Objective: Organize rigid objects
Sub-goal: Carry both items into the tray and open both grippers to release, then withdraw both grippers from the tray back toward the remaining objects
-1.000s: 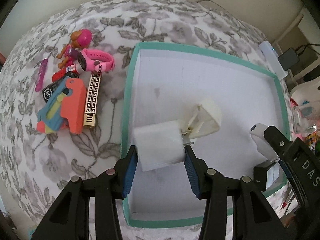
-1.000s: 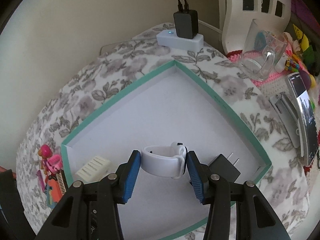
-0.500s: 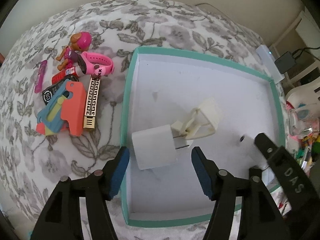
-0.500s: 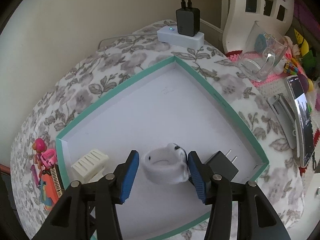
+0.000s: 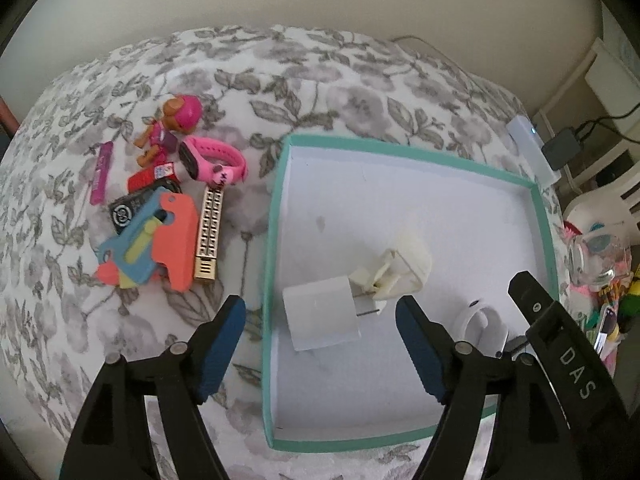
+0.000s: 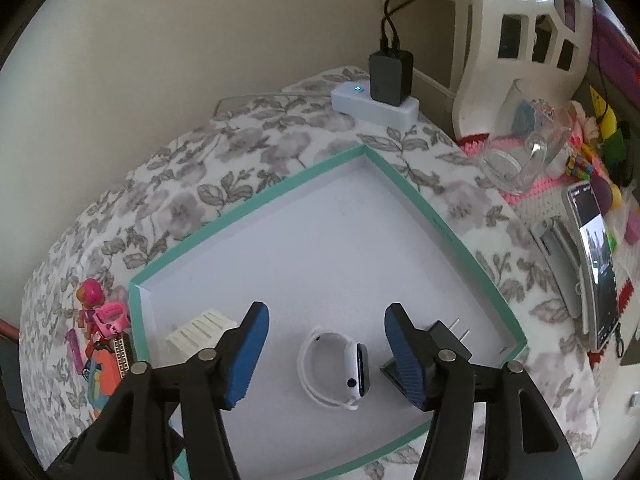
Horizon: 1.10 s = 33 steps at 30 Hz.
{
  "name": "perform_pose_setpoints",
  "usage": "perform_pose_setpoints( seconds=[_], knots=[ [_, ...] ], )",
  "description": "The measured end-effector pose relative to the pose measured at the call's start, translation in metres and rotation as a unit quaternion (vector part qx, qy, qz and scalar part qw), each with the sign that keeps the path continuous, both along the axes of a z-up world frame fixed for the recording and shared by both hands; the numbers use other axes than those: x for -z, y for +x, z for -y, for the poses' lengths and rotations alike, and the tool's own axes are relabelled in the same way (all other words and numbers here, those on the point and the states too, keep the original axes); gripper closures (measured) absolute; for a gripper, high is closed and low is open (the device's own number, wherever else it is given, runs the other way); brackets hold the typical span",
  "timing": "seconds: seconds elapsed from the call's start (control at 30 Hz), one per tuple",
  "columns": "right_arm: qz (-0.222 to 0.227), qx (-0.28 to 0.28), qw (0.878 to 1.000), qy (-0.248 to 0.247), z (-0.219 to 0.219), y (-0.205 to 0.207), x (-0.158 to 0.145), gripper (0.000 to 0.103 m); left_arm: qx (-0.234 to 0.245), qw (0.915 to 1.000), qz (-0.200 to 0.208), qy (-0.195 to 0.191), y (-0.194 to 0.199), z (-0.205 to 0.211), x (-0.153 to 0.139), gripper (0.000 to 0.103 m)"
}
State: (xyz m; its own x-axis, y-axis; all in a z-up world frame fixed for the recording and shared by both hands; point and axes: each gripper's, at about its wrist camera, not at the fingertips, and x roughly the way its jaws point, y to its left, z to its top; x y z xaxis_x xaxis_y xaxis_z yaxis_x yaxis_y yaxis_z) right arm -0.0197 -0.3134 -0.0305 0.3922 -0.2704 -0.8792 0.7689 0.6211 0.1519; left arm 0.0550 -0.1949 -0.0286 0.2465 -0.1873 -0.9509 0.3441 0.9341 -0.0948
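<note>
The left gripper (image 5: pixel 320 346) is a black plastic two-finger clamp with angular, cut-out arms; each fingertip carries a ribbed blue rubber pad (image 5: pixel 222 346); round silver screw heads (image 5: pixel 177 347) sit at the pivots near the pads; at the right edge of the left wrist view a black finger bears the white letters "DAS" (image 5: pixel 576 372); the right gripper (image 6: pixel 326 354) has the same build, with black arms, textured blue pads (image 6: pixel 248 354) and silver screws (image 6: pixel 447 355) on both fingers.

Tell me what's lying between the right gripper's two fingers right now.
The white smartwatch lies on the tray floor between the opening right gripper, untouched by either pad, as the right wrist view shows.
</note>
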Motion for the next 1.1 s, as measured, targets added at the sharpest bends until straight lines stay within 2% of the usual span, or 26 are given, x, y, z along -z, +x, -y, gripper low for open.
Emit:
perform_pose_setpoints(
  seconds=[0.1,0.13,0.17,0.2,0.27,0.37,0.53,0.6,0.77,0.87,1.1],
  knots=[
    [-0.002,-0.004,1.0,-0.006,-0.002,0.002,0.0,0.034,-0.014,0.9999,0.005,0.008,0.003,-0.005,-0.001,0.023],
    [-0.003,-0.005,1.0,-0.007,-0.002,0.002,0.0,0.034,-0.019,0.9997,0.005,0.011,0.004,-0.007,-0.001,0.021],
    [-0.004,-0.006,1.0,-0.007,-0.002,0.002,0.001,0.034,-0.027,0.9995,0.005,0.015,0.006,-0.01,0.0,0.014],
    [-0.006,-0.007,1.0,-0.007,-0.002,0.002,0.002,0.034,-0.033,0.9993,0.006,0.017,0.007,-0.012,0.001,0.013],
    [-0.01,-0.008,1.0,-0.008,-0.002,0.003,0.003,0.031,-0.045,0.9986,0.01,0.025,0.009,-0.017,0.001,0.013],
    [-0.014,-0.011,1.0,-0.011,-0.004,0.004,0.005,0.021,-0.066,0.9968,0.018,0.042,0.013,-0.025,0.002,0.013],
    [-0.021,-0.02,0.999,-0.014,-0.006,0.007,0.008,0.019,-0.105,0.9926,0.022,0.056,0.019,-0.041,0.006,0.013],
    [-0.024,-0.022,0.999,-0.017,-0.007,0.008,0.009,0.012,-0.116,0.9914,0.022,0.056,0.021,-0.046,0.006,0.013],
    [-0.026,-0.027,0.999,-0.023,-0.008,0.009,0.008,0.009,-0.118,0.9908,0.026,0.061,0.021,-0.048,0.006,0.013],
    [-0.029,-0.028,0.999,-0.026,-0.008,0.01,0.009,0.0,-0.114,0.9912,0.028,0.062,0.021,-0.046,0.006,0.013],
    [-0.031,-0.029,0.999,-0.027,-0.007,0.01,0.009,0.0,-0.106,0.9922,0.027,0.06,0.021,-0.044,0.006,0.013]
  ],
)
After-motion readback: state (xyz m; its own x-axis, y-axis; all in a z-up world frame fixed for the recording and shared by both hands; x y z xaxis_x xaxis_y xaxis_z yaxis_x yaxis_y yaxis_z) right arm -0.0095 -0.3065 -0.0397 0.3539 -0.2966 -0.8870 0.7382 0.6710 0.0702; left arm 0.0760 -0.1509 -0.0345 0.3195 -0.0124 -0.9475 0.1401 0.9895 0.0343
